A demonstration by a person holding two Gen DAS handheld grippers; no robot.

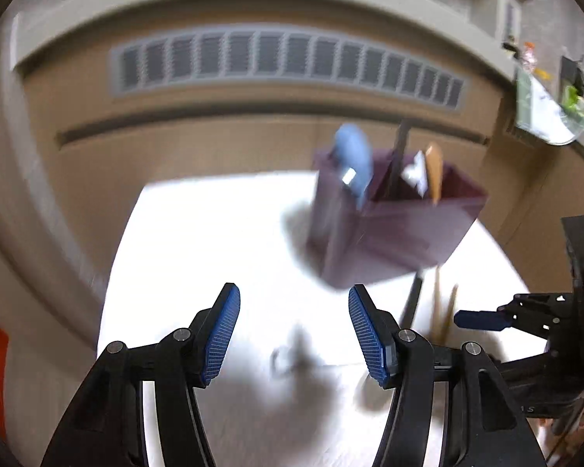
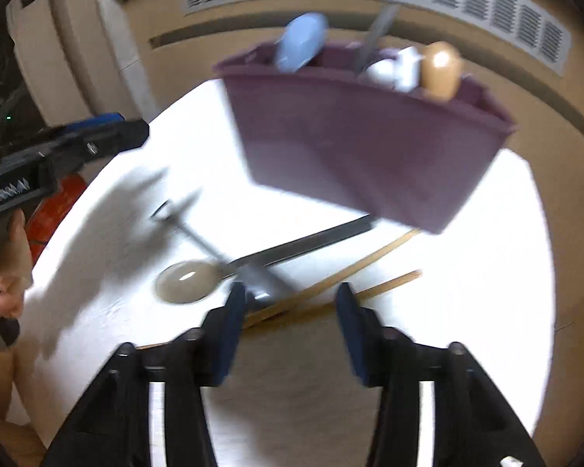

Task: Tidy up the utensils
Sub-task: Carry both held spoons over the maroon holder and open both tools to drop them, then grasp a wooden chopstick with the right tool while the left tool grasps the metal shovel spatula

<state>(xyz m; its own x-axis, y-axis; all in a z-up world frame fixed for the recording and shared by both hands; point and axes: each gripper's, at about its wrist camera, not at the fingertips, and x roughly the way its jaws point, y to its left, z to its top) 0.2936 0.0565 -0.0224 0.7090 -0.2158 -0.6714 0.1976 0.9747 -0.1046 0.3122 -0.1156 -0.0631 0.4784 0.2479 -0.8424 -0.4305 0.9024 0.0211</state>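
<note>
Right tool (image 2: 288, 327) agape over chopsticks (image 2: 354, 276); spoon (image 2: 187, 278), organizer (image 2: 354, 148) near.

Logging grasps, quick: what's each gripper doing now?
Left gripper: open, holding nothing.
Right gripper: open, empty, above the wooden chopsticks.

My left tongs (image 1: 294, 334) are black with bright blue ribbed pads (image 1: 220, 336); my right tongs (image 2: 288, 334) are black with darker navy pads (image 2: 229, 334). The bench (image 2: 467, 272) is glaring white. The holder (image 2: 354, 148) is plum purple, with a pale blue spoon (image 2: 301, 41), a white utensil (image 2: 403, 66) and a tan wooden spoon (image 2: 440, 70). The chopsticks (image 2: 370, 260) are light wood, the loose spoon (image 2: 185, 280) grey-beige with a black handle.
</note>
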